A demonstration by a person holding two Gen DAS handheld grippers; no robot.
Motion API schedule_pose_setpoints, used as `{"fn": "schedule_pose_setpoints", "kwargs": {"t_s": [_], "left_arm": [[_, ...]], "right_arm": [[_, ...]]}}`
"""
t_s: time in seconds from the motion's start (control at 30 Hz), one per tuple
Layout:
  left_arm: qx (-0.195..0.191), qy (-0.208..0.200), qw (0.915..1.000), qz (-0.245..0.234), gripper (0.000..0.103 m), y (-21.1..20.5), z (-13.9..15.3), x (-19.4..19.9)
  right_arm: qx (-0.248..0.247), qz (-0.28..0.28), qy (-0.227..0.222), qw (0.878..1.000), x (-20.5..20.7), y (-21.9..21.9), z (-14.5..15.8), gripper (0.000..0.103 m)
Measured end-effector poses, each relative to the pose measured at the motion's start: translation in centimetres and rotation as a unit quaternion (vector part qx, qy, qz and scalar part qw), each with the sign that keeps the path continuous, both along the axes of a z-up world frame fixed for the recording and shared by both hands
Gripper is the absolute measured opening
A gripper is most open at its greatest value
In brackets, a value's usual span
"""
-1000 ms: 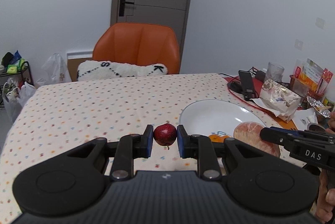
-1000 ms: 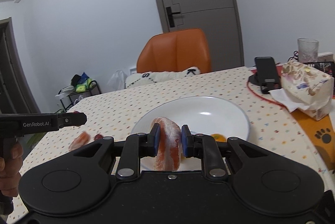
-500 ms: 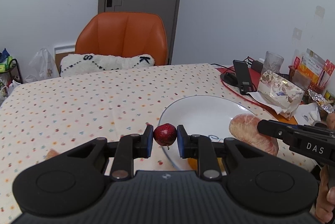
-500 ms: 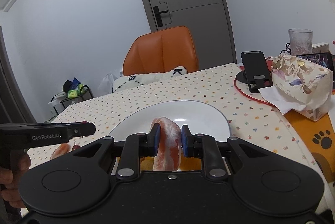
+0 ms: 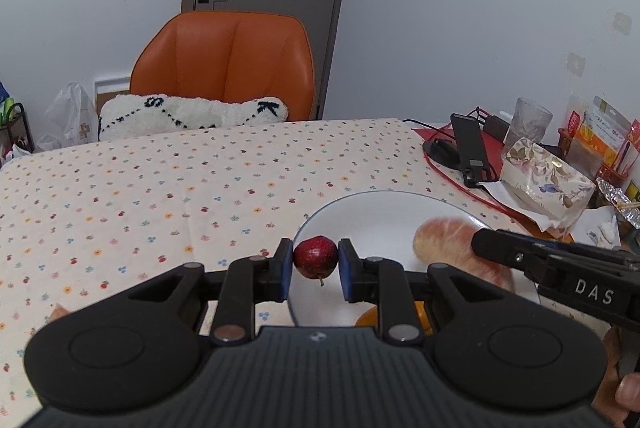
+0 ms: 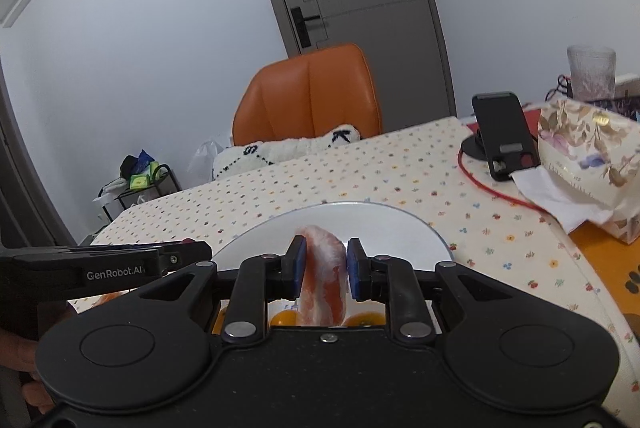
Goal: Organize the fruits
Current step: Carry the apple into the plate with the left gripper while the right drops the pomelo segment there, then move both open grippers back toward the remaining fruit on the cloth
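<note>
Left wrist view shows jaws clamping a red fruit (image 5: pixel 315 257); right's shows jaws pinching a pomelo segment (image 6: pixel 325 276)

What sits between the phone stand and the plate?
In the right wrist view, only bare dotted tablecloth and a red cable lie between phone stand and plate.

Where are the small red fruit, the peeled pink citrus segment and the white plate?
small red fruit (image 5: pixel 315 256), left wrist view, front skin.
peeled pink citrus segment (image 6: pixel 325 276), right wrist view, middle.
white plate (image 5: pixel 384 201), left wrist view, bare far side.

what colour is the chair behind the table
Orange chair, clearest in the left wrist view.
</note>
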State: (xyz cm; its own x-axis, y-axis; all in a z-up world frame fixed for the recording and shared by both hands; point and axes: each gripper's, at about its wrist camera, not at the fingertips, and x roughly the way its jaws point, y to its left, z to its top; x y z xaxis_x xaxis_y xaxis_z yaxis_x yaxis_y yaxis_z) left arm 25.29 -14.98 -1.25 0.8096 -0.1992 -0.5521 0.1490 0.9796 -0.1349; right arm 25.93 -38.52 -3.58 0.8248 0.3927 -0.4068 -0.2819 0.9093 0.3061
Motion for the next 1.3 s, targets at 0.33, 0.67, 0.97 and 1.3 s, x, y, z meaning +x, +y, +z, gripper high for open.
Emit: {"fn": "schedule_pose_setpoints", "kwargs": {"t_s": [0.33,0.67,0.97,1.3], "left_arm": [[0.015,0.005,0.9998,0.013,0.049,0.3,0.4,-0.9],[0.031,0.001,0.9982,0.051,0.076,2.5,0.8,-3.8],[0.047,0.000,0.9960,0.076,0.084,4.7,1.2,-6.1],[0.041,-0.003,0.9939,0.103,0.087,7.5,1.6,-8.2]], "right_arm": [[0.002,-0.010,-0.005,1.000,-1.3,-0.1,0.1,0.051],[0.013,-0.010,-0.009,1.000,-3.3,0.7,0.1,0.075],[0.011,-0.011,-0.005,1.000,-4.6,2.3,0.4,0.100],[0.018,-0.001,-0.007,1.000,-5.8,4.1,1.3,0.103]]}}
